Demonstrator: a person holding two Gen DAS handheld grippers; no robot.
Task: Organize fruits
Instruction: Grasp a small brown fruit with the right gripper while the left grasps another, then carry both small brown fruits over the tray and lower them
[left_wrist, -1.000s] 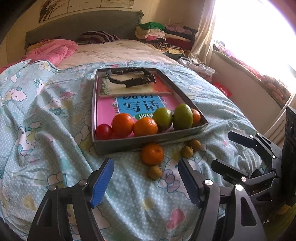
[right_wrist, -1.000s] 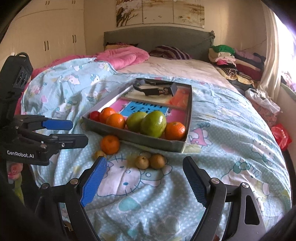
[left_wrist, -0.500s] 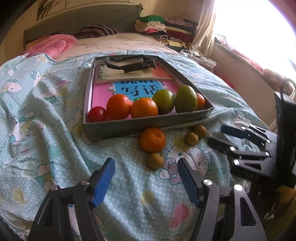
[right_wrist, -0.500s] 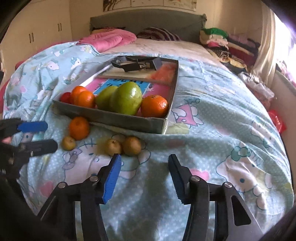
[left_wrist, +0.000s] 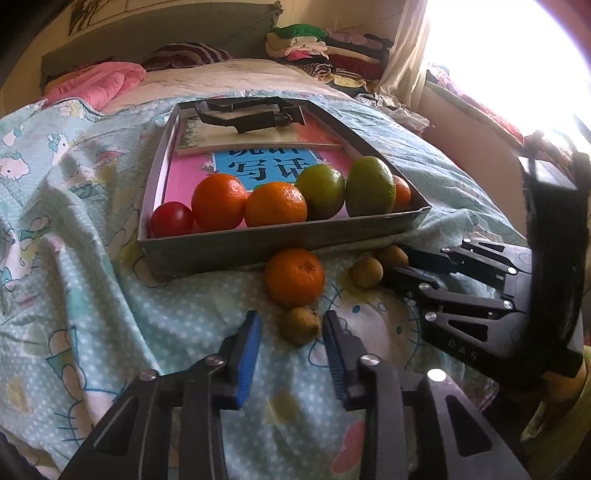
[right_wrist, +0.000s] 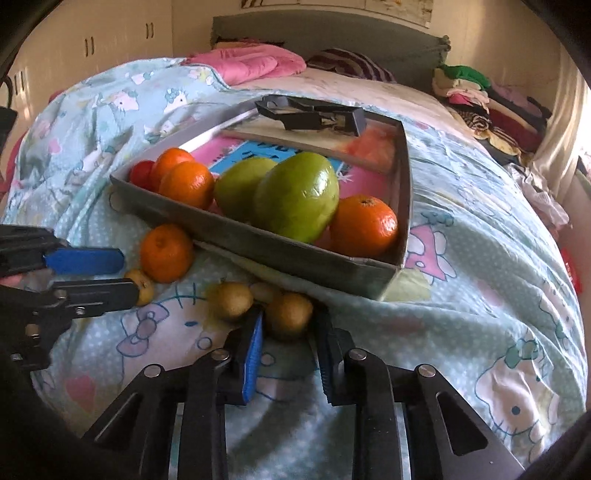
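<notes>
A grey tray (left_wrist: 280, 242) on the bed holds a tomato (left_wrist: 171, 219), oranges and two green fruits (left_wrist: 369, 186). In front of it on the blanket lie an orange (left_wrist: 294, 277) and three small brown fruits. My left gripper (left_wrist: 293, 321) has narrowed around the nearest small brown fruit (left_wrist: 300, 325); its jaws flank the fruit and contact is unclear. My right gripper (right_wrist: 290, 321) flanks another small brown fruit (right_wrist: 289, 314), jaws close to its sides. The third small fruit (right_wrist: 231, 301) lies just left of it.
The tray (right_wrist: 280, 258) also holds books and a black clip-like tool (left_wrist: 251, 114). A pink quilt (right_wrist: 251, 64) and folded clothes (right_wrist: 480, 96) lie at the bed's far end. A bright window is at the right.
Both grippers moved forward and down toward the loose small fruits. Both jaws narrowed from wide open to closely flanking a small brown fruit each.
</notes>
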